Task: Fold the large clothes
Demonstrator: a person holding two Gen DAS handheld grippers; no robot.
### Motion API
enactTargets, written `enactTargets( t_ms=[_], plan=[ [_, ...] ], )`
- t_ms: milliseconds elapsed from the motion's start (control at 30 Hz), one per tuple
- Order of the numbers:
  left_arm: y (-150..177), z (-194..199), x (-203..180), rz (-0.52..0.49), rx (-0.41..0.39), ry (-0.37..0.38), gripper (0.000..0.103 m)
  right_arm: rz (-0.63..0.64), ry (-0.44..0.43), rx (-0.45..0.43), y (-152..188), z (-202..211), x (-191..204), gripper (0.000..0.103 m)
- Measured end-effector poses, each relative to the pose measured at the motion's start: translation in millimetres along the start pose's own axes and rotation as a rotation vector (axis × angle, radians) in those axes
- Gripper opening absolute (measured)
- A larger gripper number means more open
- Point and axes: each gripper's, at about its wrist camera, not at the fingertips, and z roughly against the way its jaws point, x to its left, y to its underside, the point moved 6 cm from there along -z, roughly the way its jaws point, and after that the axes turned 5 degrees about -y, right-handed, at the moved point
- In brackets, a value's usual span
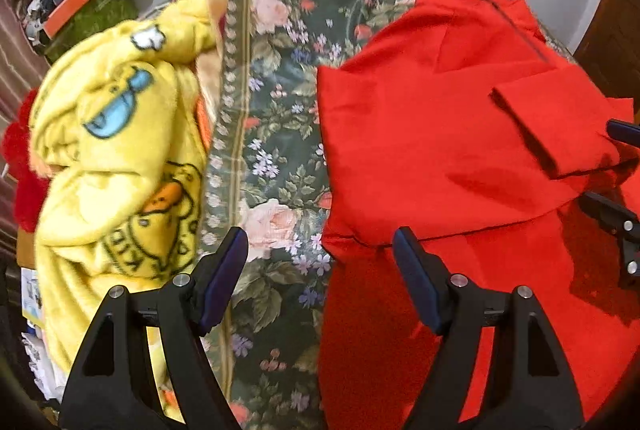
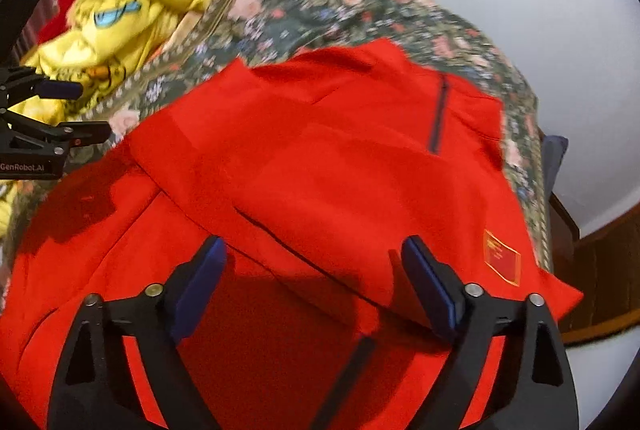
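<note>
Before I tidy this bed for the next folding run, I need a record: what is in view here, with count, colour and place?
red garment: one, bright red, spread partly folded on the floral cover; small patch near its right edge.
floral bedcover: one, dark green with pink flowers, under the garment.
yellow blanket: one, yellow with cartoon print, bunched left of the garment.
red fluffy item: one, red, behind the yellow blanket; kind unclear.
green bundle: one, green with an orange strip, far left corner.
left gripper: one, black with blue pads, jaws open over the garment's left edge.
right gripper: one, same colours, jaws open above the garment.
</note>
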Motion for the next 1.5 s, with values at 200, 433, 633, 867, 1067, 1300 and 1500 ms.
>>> enactTargets(
  t_ms=[200,433,633,867,1067,1300,1500],
  plan=[
    [-2,-32,-1,0.049,0.041,-0.011,0.074,0.013,0.017,0.030,-7,-23,5,0.059],
    [9,-53,-2,0.092,0.078,-0.004,0.074,-0.046,0.003,-0.027,-19,-16,-6,0.009],
    [10,-51,-4,0.093,0.071,-0.022,0.075,-0.136,0.028,-0.104,-21,20,-45,0.008],
    [11,-48,-5,0.092,0.063,-0.047,0.075,-0.265,0.111,-0.218,-5,94,-122,0.008],
    [10,-49,-5,0.124,0.074,-0.059,0.075,-0.446,0.148,-0.225,40,120,-188,0.008],
    [10,-46,-6,0.116,0.080,-0.094,0.075,-0.592,0.073,-0.108,104,82,-212,0.008],
    [9,-42,-7,0.088,0.104,-0.132,0.075,-0.640,-0.012,-0.021,140,54,-203,0.008]
  ],
)
